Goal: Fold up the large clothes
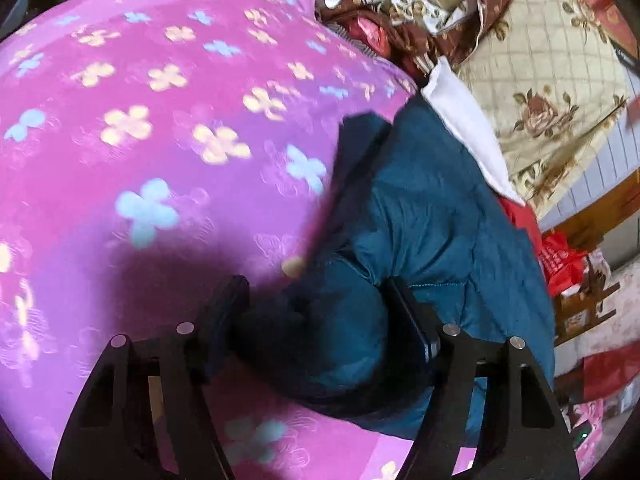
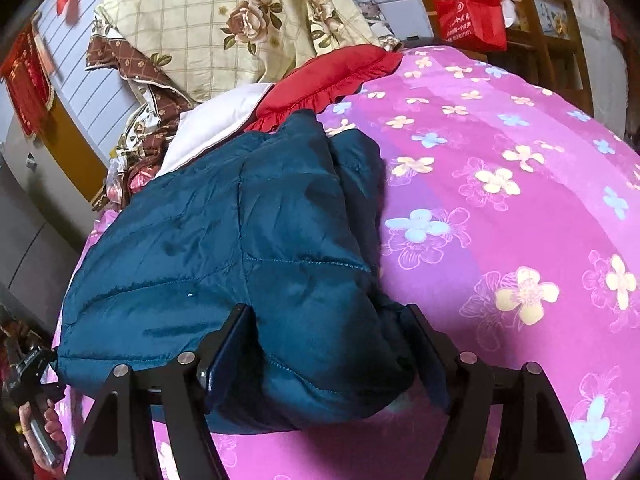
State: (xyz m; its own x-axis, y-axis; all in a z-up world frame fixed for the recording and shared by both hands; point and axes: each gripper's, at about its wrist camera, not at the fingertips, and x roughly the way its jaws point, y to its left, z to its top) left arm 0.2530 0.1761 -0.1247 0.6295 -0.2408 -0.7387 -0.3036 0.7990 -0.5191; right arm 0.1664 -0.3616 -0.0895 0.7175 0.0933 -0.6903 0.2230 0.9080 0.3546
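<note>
A teal padded jacket (image 1: 432,216) (image 2: 200,232) lies bunched on a bed covered by a pink flowered sheet (image 1: 160,120) (image 2: 500,200). A thick fold of the jacket fills my left gripper (image 1: 320,316), and both pads press into it. My right gripper (image 2: 328,340) is shut on the jacket's near edge in the same way, the padding bulging between its fingers. At the lower left edge of the right wrist view, a hand (image 2: 44,420) holds the left gripper by the jacket's left corner. A dark blurred shape (image 1: 356,148) crosses the jacket in the left wrist view.
Behind the jacket lie a white cloth (image 2: 216,128), a red frilled cushion (image 2: 332,76) and a cream rose-patterned quilt (image 2: 224,20) heaped with brown bedding. A red bag (image 2: 472,16) hangs on a wooden shelf beyond the bed. The pink sheet spreads wide beside the jacket.
</note>
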